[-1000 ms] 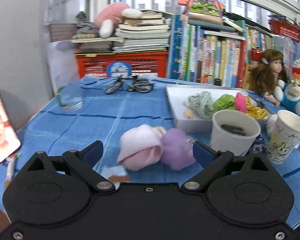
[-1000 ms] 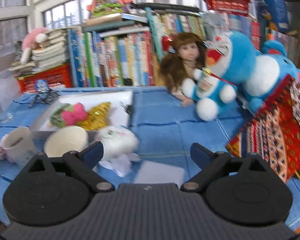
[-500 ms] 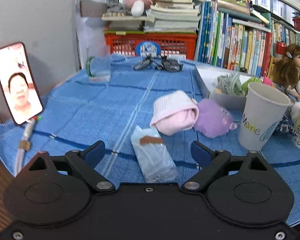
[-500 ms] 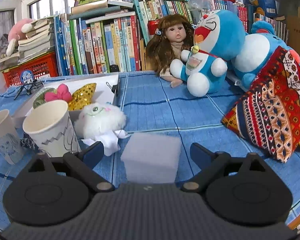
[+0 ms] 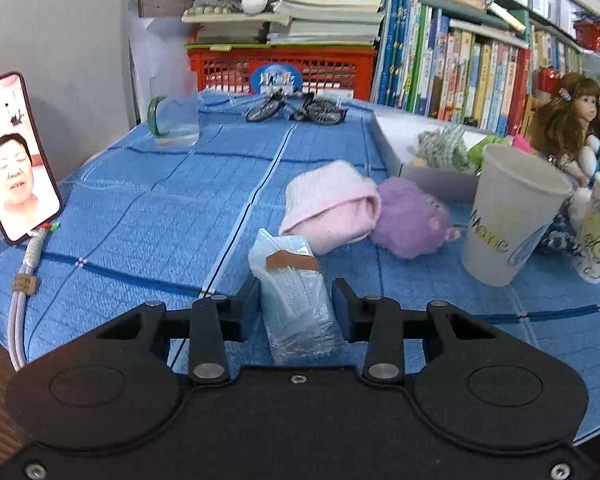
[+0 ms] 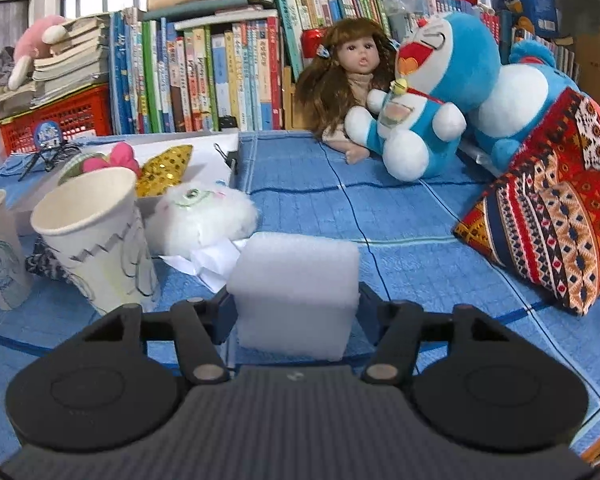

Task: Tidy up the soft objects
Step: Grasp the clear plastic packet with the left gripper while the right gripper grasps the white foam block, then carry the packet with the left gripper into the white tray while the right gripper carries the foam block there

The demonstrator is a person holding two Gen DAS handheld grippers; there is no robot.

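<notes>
L gripper (image 5: 295, 300) fingers pinch mask pack (image 5: 293, 285) low on tabletop (image 5: 140, 216) | R gripper (image 6: 295, 306) fingers squeeze foam block (image 6: 296, 292) | squeeze lightly, lift straight, carry to tray (image 5: 396, 140) | count: 2 cups (image 5: 508, 220), 1 pink hat (image 5: 332, 204), 1 purple plush (image 5: 412, 220), 1 white plush (image 6: 200, 216)

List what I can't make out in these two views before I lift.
- Left wrist: near end of the mask pack in the left gripper, hidden by its body.
- Right wrist: underside of the sponge in the right gripper, hidden by its body.
- Left wrist: tray contents, blocked by the cup.
- Right wrist: patterned cushion, cut off by the right edge.
</notes>
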